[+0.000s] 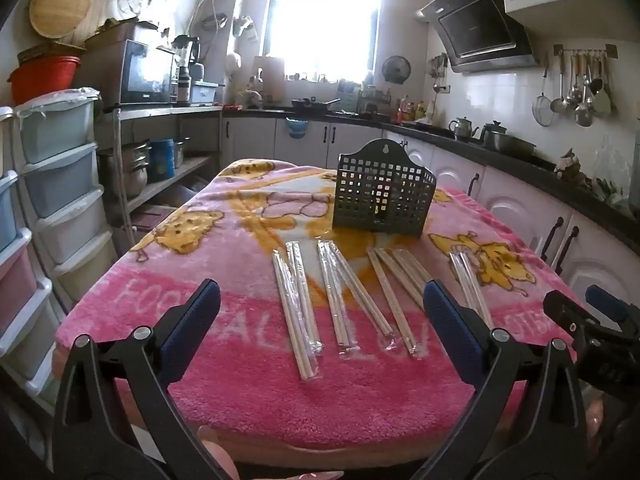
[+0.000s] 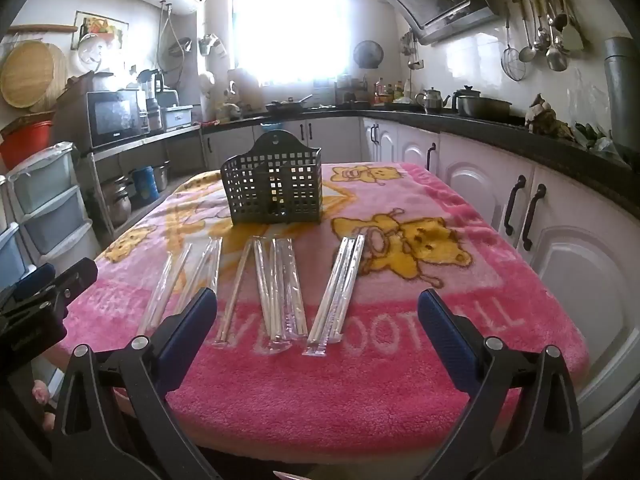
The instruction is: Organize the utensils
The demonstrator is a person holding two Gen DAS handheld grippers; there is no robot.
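Table under pink blanket [image 1: 240, 360]. Dark slotted utensil basket [image 1: 382, 194] upright at far centre. Wrapped chopstick pairs [image 2: 280, 288] in a row just near of it, flat on blanket. Left gripper [image 1: 320, 332] and right gripper [image 2: 318, 330] both spread wide, empty, at near edge.

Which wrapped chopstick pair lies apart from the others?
The rightmost chopstick pair, beside the yellow bear print; a clear gap of blanket separates it from the rest.

Place: a home kitchen, probably lived-in.
Cooking: a range hood [image 1: 476, 24] is hanging over the counter [image 2: 500, 128]; ladles [image 1: 576, 84] are hanging on the wall.
Appliances: a microwave [image 1: 146, 72] is sitting left.
Light: a window [image 2: 286, 20] is glaring.
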